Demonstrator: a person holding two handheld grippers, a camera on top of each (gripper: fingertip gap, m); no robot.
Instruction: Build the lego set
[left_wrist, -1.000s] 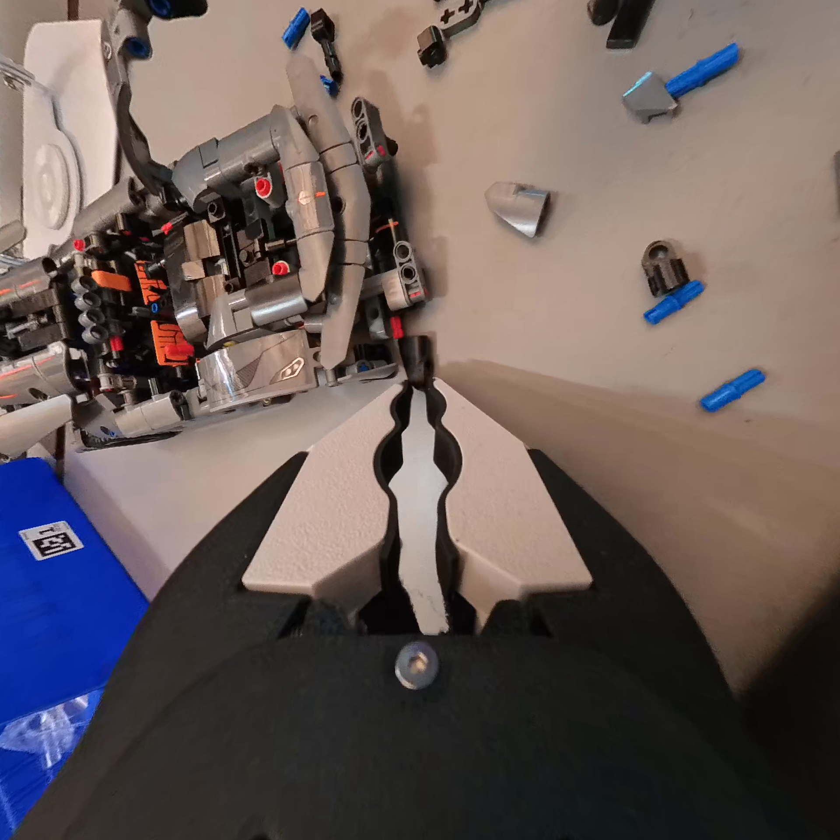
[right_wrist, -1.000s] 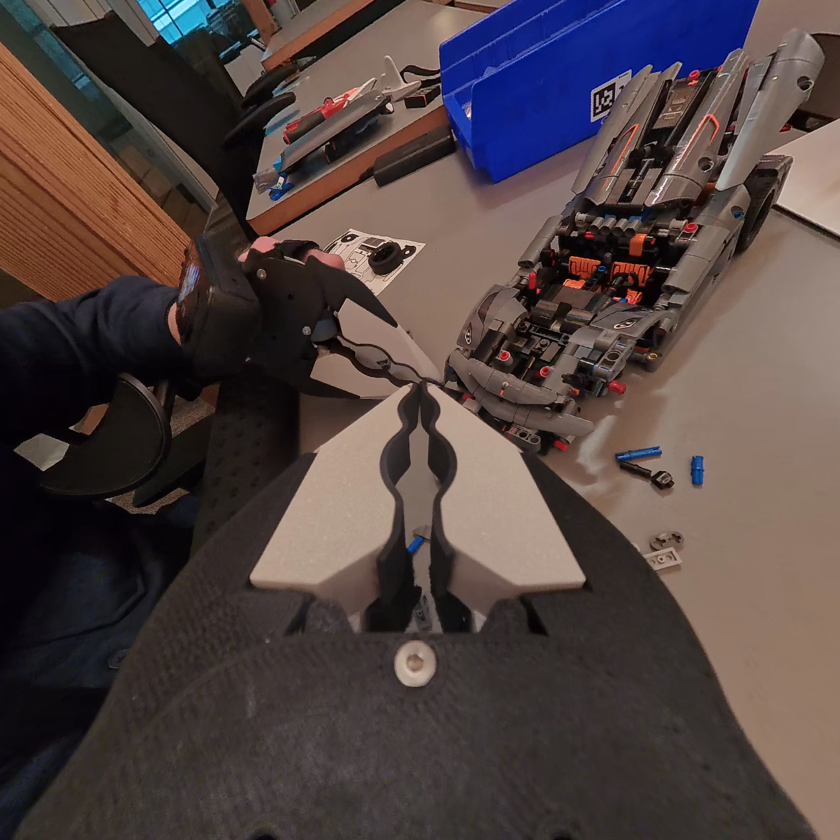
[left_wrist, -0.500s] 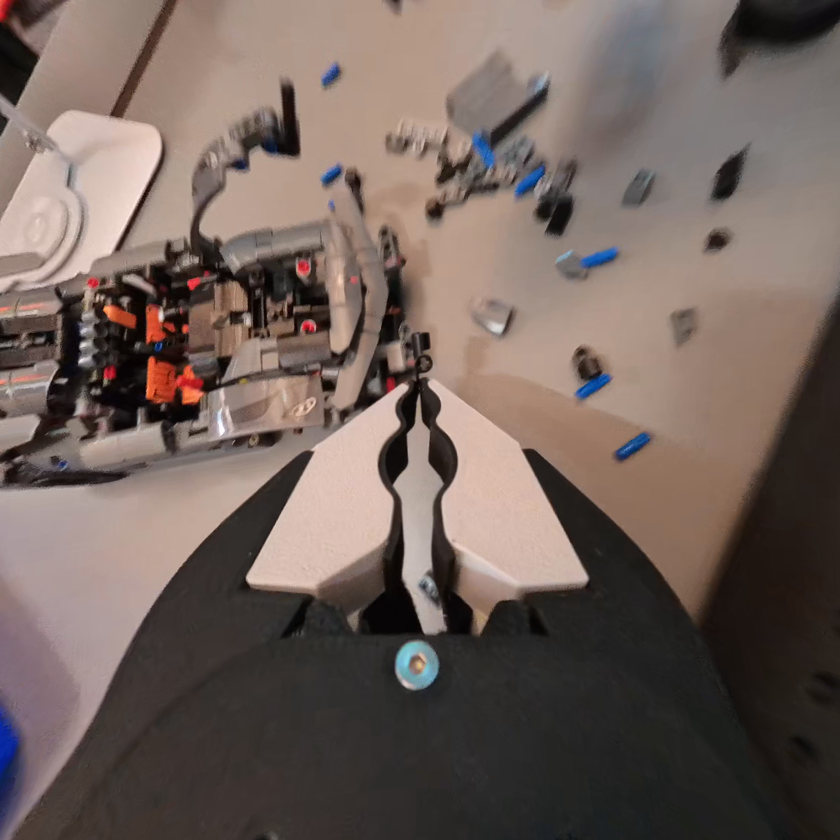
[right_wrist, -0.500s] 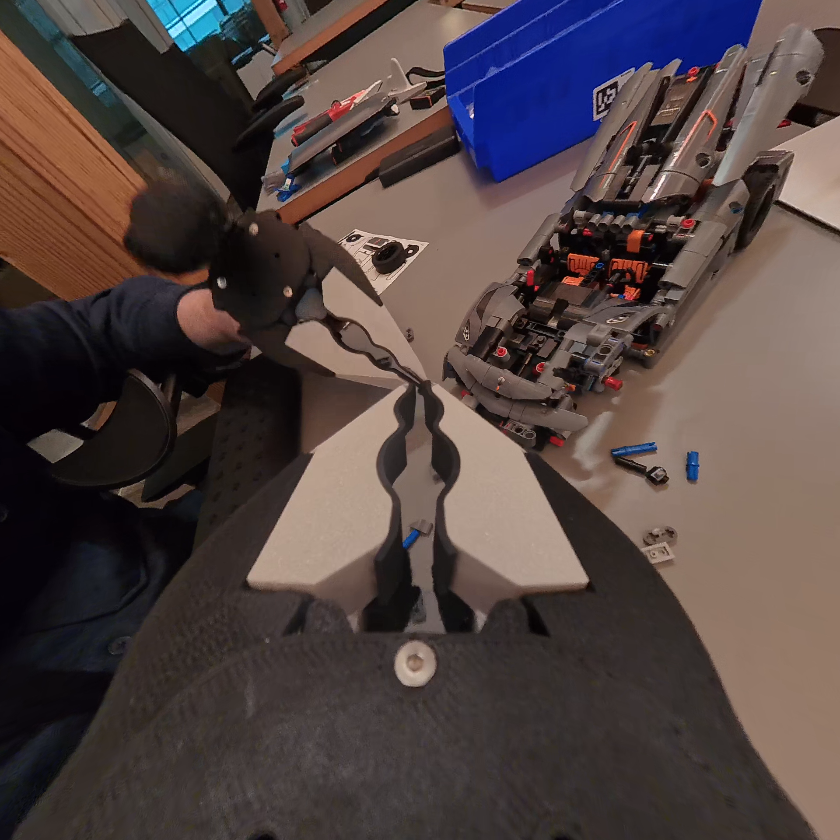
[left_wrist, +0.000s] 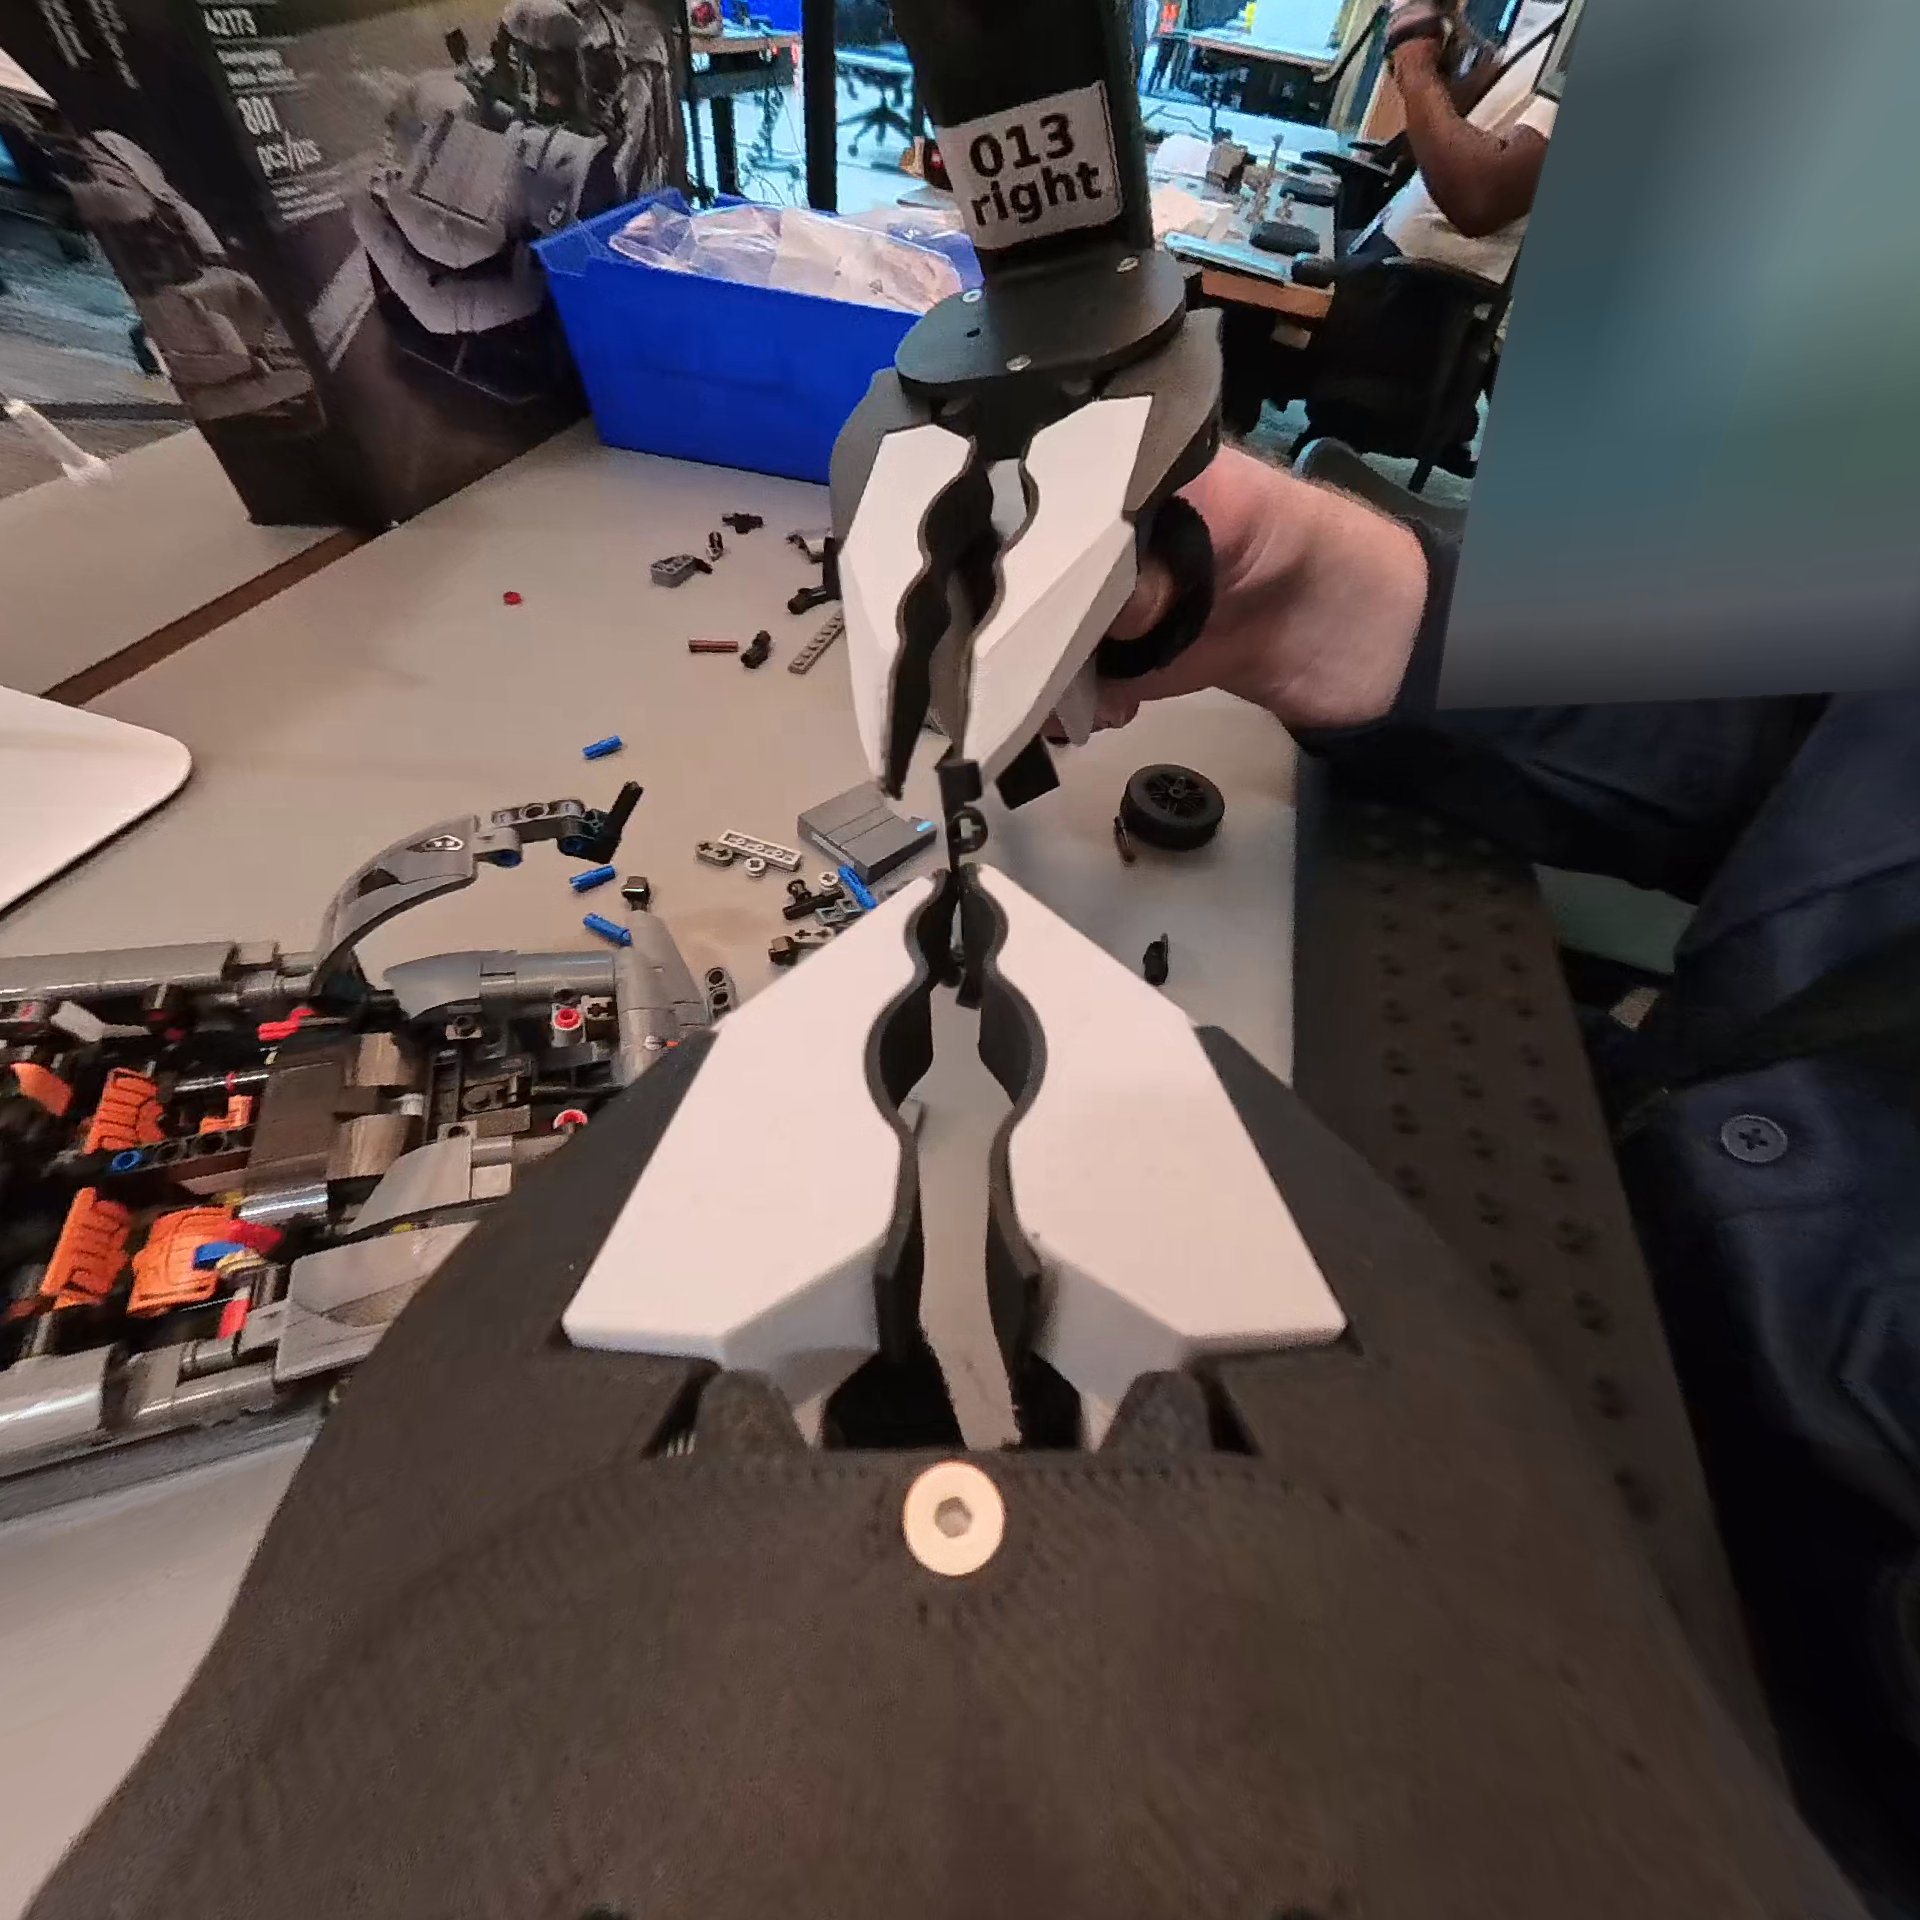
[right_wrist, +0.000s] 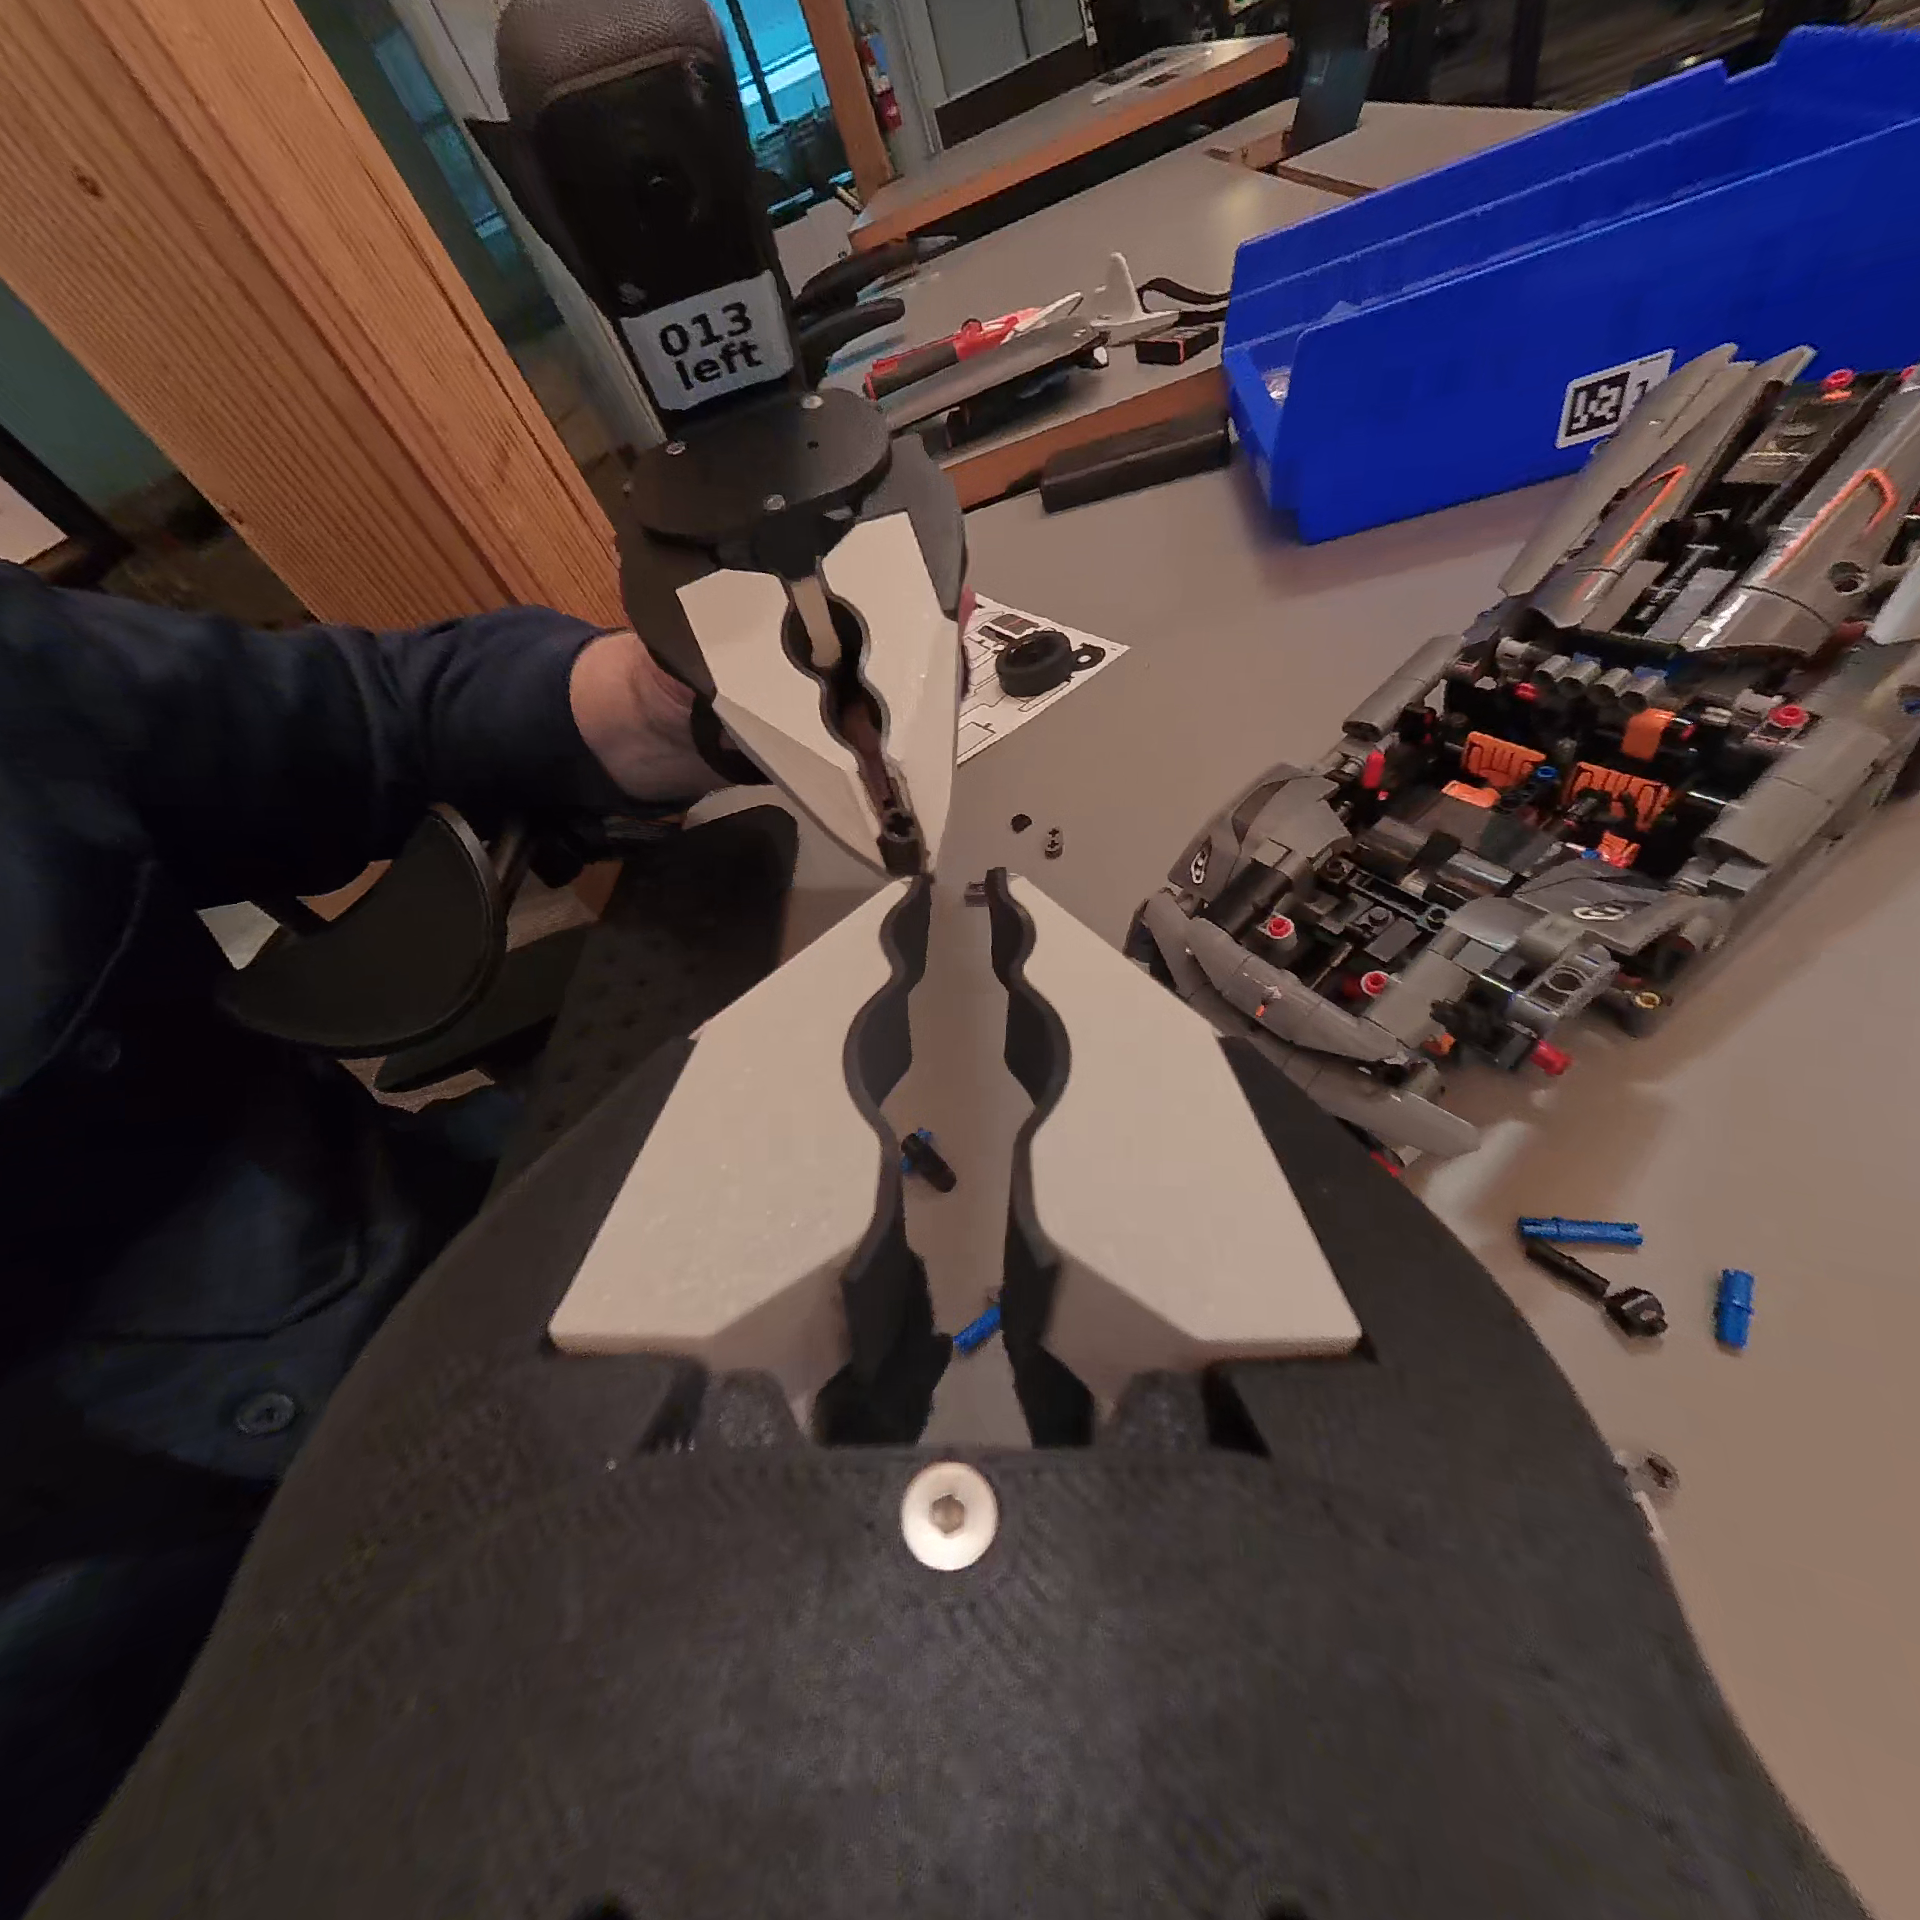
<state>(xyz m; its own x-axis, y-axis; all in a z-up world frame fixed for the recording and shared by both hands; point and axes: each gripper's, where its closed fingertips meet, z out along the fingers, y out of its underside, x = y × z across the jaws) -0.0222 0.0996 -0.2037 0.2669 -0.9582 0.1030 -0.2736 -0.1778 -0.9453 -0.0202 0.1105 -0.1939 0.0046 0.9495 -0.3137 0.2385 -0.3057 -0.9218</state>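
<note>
My left gripper (left_wrist: 958, 883) is shut on a small black connector piece (left_wrist: 961, 826) and holds it in the air above the table's near edge. My right gripper (left_wrist: 951, 779) points at it tip to tip, jaws slightly apart around the piece's far end. In the right wrist view the right gripper (right_wrist: 958, 885) is open and the left gripper (right_wrist: 899, 836) sits just beyond its tips with the black piece (right_wrist: 896, 826) in it. The grey, black and orange lego car (left_wrist: 312, 1122) lies on the table to the left, and it also shows in the right wrist view (right_wrist: 1558, 831).
Loose pieces lie scattered on the table: blue pins (right_wrist: 1579, 1231), a grey plate block (left_wrist: 862, 831), a small black wheel (left_wrist: 1172, 805). A blue bin (left_wrist: 727, 343) and the set's box (left_wrist: 364, 208) stand at the back. A printed sheet (right_wrist: 1029, 665) bears a tyre. Both grippers' tips are close together, under 4 cm apart. From either gripper's tips it is about 20 cm to the small black wheel (left_wrist: 1172, 805).
My left gripper has lifted off from the car's front with the black piece and turned towards the right gripper. The right gripper has opened, and the two now meet tip to tip.
</note>
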